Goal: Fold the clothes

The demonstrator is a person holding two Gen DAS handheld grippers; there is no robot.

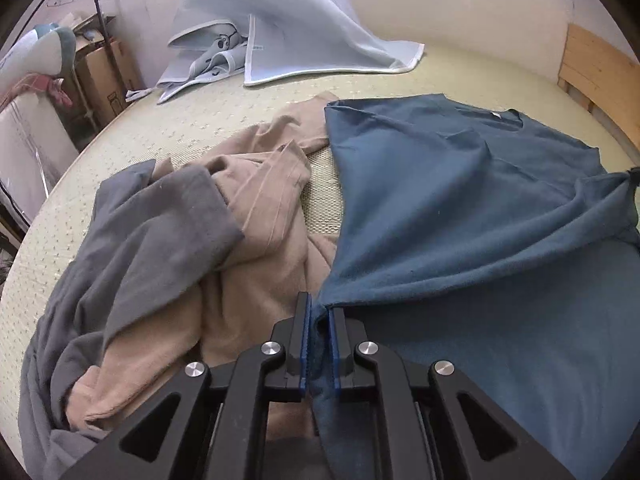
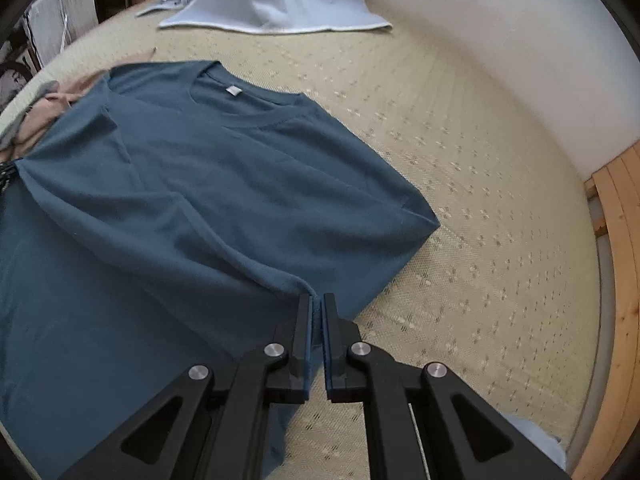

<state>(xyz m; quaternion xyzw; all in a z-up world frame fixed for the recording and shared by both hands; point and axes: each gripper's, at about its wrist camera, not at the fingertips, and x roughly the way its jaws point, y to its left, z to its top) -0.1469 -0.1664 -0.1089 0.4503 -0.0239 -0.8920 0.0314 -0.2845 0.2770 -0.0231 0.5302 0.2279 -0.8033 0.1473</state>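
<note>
Blue tee point(image 2: 208, 184) lies spread on the mat point(image 2: 480, 184), collar w/ white tag toward the far edge, near the wall point(image 2: 500, 40); its near part is lifted off the mat & pulled taut between both grippers. Left gripper point(image 1: 319, 312): jaws clamped on a bunched fold of the tee's left side, cloth hanging down between the blue pads. Right gripper point(image 2: 317, 304): jaws pinched on the tee's right edge, thin cloth between the pads. Tan garment point(image 1: 256, 216) lies crumpled just left of the tee, touching it; grey garment point(image 1: 152, 232) overlaps the tan one, toward the mat's left edge. Pale blue blanket point(image 1: 280, 32) heaped at the far-left corner, well apart from the tee. Wood frame point(image 2: 616, 280) runs along the mat's right edge.
</note>
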